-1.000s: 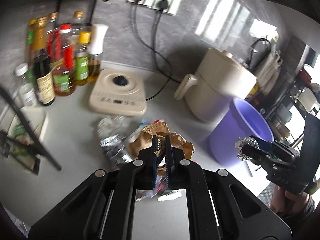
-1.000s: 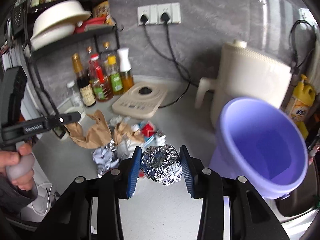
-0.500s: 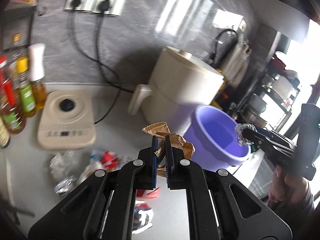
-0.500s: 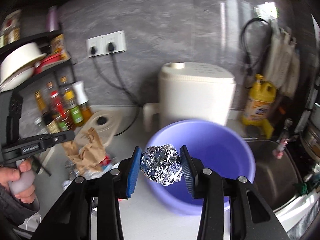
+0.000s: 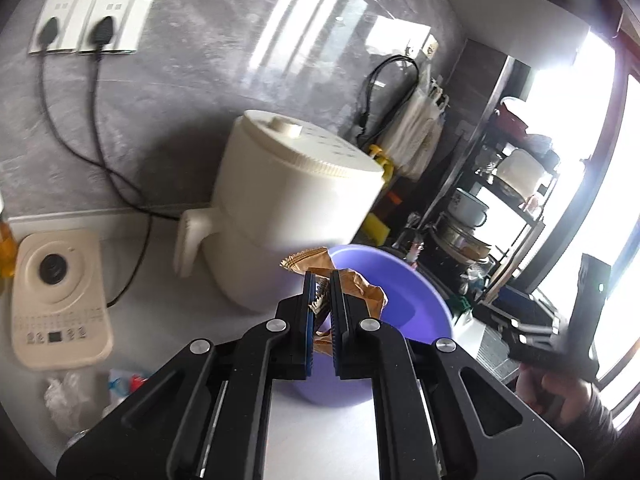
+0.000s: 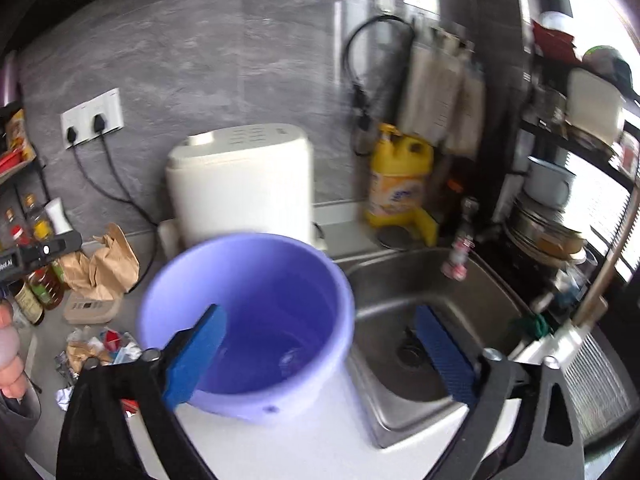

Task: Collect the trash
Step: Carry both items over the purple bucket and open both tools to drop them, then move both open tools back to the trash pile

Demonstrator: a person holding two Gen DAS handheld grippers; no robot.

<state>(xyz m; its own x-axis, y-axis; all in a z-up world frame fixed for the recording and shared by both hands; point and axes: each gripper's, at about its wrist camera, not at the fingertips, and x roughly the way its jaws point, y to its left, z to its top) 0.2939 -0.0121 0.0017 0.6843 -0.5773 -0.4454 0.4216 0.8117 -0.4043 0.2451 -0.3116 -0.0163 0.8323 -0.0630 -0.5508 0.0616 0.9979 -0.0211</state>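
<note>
Crumpled brown paper clamped in left tongs near the purple bucket rim, right tongs spread wide and bare over the bucket, more trash on the bench at nine o'clock of the bucket

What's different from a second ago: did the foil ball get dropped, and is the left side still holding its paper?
The right gripper swung over the purple plastic bucket and opened; the crumpled foil ball it held has left its blue pads, and cannot be made out for certain in the blurred bucket. The left gripper moved toward the bucket too, still shut on the crumpled brown paper. Loose trash remains on the counter.
</note>
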